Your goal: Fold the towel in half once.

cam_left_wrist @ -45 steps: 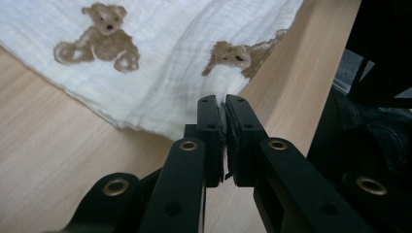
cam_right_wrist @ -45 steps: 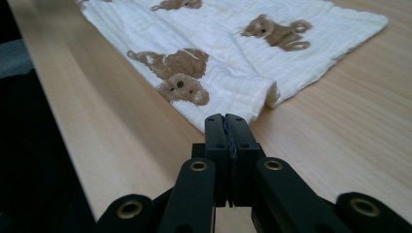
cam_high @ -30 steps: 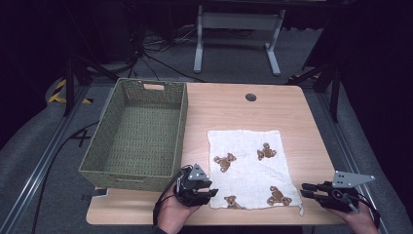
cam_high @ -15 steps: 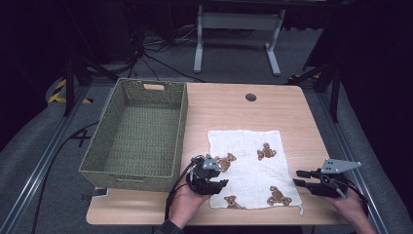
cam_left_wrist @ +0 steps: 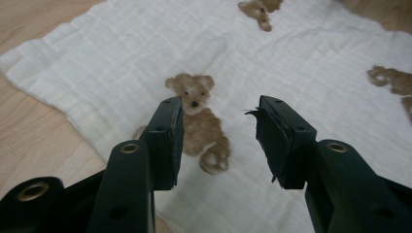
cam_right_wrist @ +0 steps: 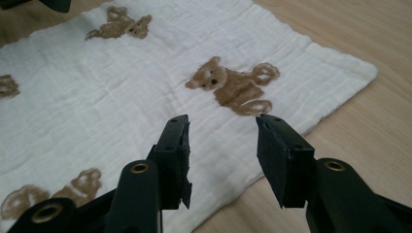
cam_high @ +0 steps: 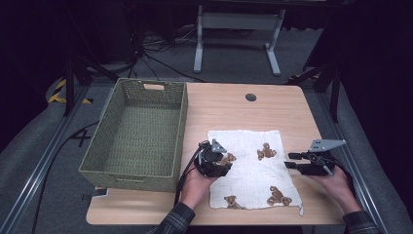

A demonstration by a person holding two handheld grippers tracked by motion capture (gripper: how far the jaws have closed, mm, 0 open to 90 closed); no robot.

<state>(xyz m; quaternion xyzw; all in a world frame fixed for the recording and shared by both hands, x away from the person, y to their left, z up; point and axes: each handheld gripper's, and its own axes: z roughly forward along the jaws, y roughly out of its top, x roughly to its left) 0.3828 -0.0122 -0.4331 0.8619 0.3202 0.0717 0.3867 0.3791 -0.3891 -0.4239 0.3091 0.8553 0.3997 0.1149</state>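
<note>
We see a dark room with grey floor and cables around a light wooden table (cam_high: pixel 272 105) with rounded corners. On its left side stands a woven, olive-green basket (cam_high: pixel 139 131), rectangular, with a handle slot in the far wall. Right of it a white cloth (cam_high: pixel 251 168) lies flat on the wood, thin crinkled gauze printed with brown teddy bears.

The left gripper (cam_high: pixel 216 161) hovers over the cloth's left part, above one bear. In its own view its black jaws stand apart, and they have just been opening; nothing is between them, and the bear print (cam_left_wrist: pixel 199 121) shows on the cloth beyond.

The right gripper (cam_high: pixel 291 161) sits at the cloth's right edge, pointing left toward it, a grey three-cornered plate on top. Its jaws too are spread and have just been opening, with nothing between them; the cloth's edge (cam_right_wrist: pixel 291 131) and bare wood lie beneath them.
</note>
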